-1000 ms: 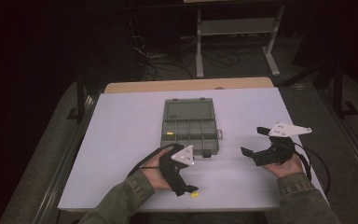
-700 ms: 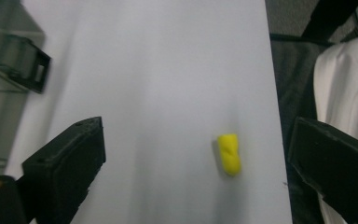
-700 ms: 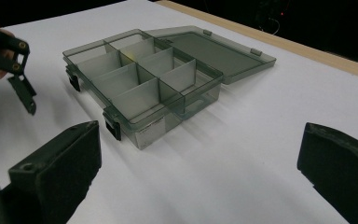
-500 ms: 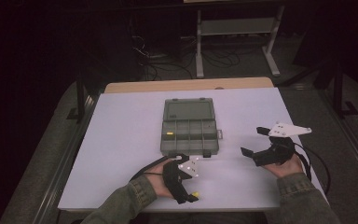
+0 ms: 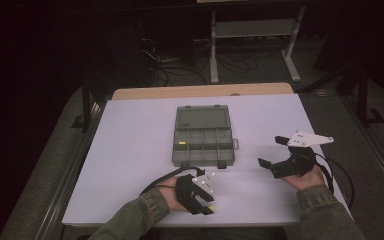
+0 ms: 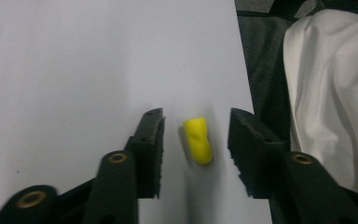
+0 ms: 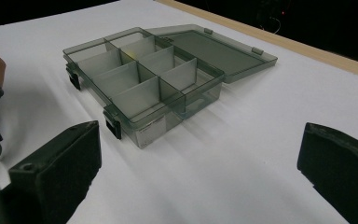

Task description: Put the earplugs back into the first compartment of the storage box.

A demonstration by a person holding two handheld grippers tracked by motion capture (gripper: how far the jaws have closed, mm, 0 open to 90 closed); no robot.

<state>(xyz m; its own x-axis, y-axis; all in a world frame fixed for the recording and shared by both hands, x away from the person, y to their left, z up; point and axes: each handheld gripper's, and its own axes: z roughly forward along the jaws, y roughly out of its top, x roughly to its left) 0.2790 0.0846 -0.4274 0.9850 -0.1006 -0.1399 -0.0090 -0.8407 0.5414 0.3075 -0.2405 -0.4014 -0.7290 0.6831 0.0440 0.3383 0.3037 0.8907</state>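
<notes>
A small yellow piece lies on the white table near its front edge. My left gripper points down at it with one jaw on either side. The jaws have just been closing, but a gap still shows on both sides of the piece, so the gripper is open. In the high view the left gripper sits at the lower middle. My right gripper hovers open at the right with nothing between its jaws. An open grey compartment box lies mid-table, also seen as the box, with another yellow piece in a left compartment.
The box lid lies flat behind the compartments. The table's front edge runs just past the yellow piece, with white cloth beyond it. A wooden strip borders the far side of the table. Bare tabletop lies left and right of the box.
My left gripper has tipped down and drawn slightly toward the front edge over the yellow piece, and its jaws have narrowed around it. The right gripper has stayed put.
</notes>
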